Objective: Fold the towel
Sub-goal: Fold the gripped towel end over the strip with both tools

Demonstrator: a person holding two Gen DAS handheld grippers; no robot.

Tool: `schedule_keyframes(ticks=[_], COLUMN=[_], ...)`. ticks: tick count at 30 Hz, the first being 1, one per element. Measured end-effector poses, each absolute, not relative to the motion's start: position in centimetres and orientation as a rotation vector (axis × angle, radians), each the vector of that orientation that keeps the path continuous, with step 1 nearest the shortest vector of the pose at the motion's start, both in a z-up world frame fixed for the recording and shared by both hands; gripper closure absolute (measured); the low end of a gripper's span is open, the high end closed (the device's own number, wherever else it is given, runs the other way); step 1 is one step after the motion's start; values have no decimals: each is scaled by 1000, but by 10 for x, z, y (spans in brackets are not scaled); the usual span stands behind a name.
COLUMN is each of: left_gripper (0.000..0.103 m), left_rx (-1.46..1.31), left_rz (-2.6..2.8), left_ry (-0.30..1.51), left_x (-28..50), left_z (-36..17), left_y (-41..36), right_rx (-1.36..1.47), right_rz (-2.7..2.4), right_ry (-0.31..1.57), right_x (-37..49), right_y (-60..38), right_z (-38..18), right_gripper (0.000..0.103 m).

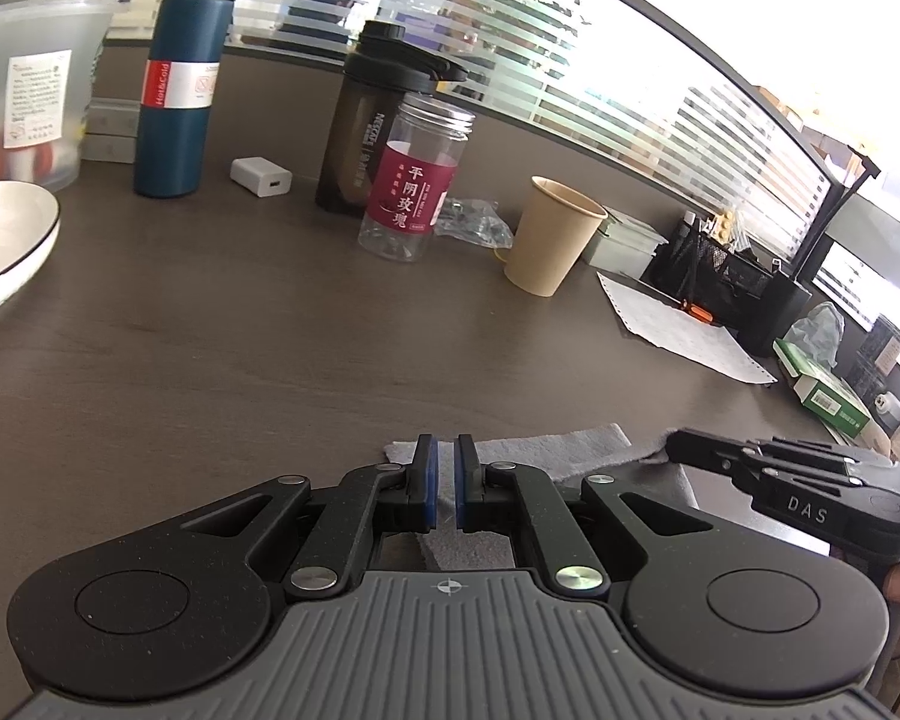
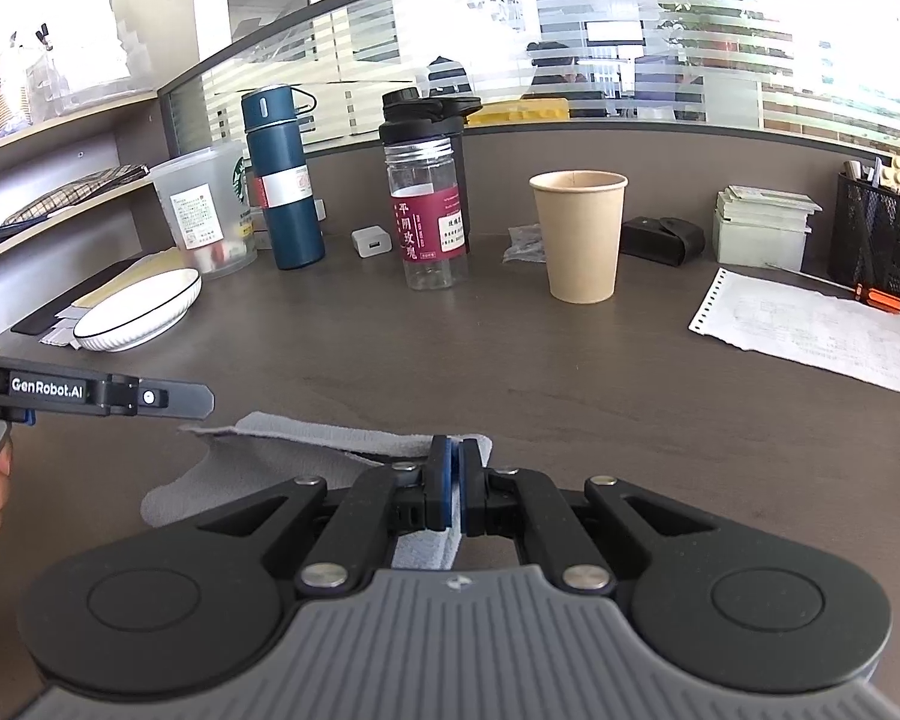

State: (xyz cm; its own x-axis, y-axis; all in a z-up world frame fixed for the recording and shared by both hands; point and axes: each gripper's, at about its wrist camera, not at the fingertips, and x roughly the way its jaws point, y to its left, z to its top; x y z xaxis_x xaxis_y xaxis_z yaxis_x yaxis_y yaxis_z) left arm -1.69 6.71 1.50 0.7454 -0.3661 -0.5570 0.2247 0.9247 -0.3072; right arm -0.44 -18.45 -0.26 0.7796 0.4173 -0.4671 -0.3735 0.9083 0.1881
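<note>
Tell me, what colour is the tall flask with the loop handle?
The flask is dark teal blue with a red and silver band, clearest in the left wrist view.

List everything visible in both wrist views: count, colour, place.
grey fabric towel: 1, grey, near desk edge under both grippers
dark wooden desk: 1, brown
tan paper cup: 1, centre right
clear plastic jar with maroon label: 1, centre
black shaker bottle: 1, behind jar
dark blue steel thermos: 1, back left
frosted plastic cup: 1, left of thermos
white black-rimmed plate: 1, far left
white charger block: 1, between thermos and jar
white printed sheet: 1, right
black mesh pen holder: 1, far right
left gripper: black, blue pads, jaws slightly apart
right gripper: black, jaws shut on towel
</note>
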Motion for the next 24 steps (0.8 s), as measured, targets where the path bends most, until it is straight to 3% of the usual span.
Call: schedule_keyframes(ticks=[24], left_gripper=[95], left_rx=[-210], left_rz=[-312], left_ry=[718], left_x=[-5], left_z=[-3], left_y=[69], right_rx=[53], right_rz=[400], right_ry=[546], right_x=[25], right_y=[-171], right_z=[0], right_gripper=[100])
